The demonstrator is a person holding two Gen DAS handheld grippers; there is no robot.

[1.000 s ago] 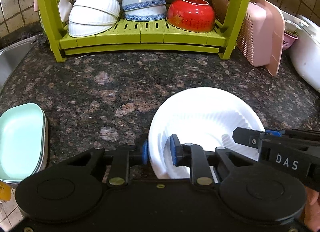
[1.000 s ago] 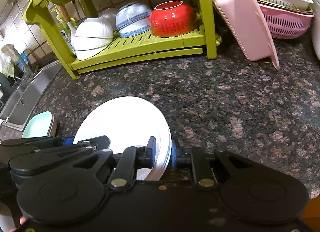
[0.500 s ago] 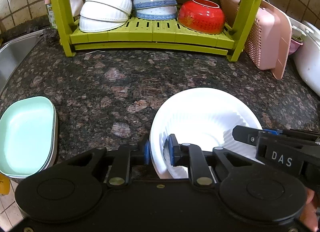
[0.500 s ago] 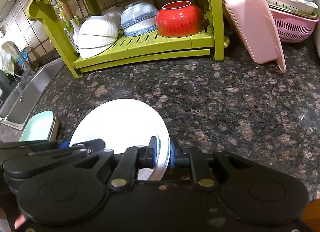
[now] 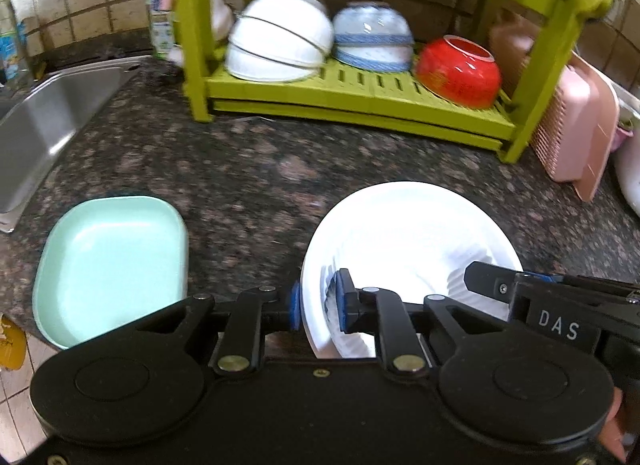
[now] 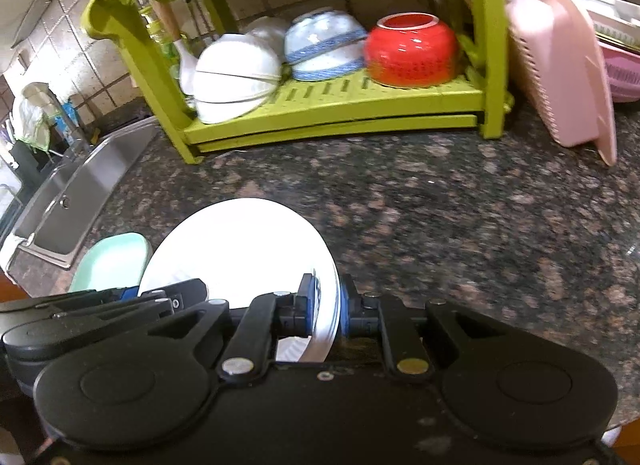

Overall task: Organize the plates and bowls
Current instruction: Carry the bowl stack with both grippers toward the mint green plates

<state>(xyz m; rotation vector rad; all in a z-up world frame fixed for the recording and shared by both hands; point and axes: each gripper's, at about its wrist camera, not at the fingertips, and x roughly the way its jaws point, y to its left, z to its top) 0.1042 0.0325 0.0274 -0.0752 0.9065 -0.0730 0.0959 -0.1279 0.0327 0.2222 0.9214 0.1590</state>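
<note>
Above the dark speckled granite surface, round white ribbed plate clamped at opposite rims by left gripper and right gripper, mint rounded-rectangular dish to its left, lime-green plastic rack with upturned bowls behind.

A dark speckled stone counter carries a green rack at the far side. Near left lies a mint tray, perhaps a stack of them. A pink basket leans right of the rack. A steel sink is set in at far left.
</note>
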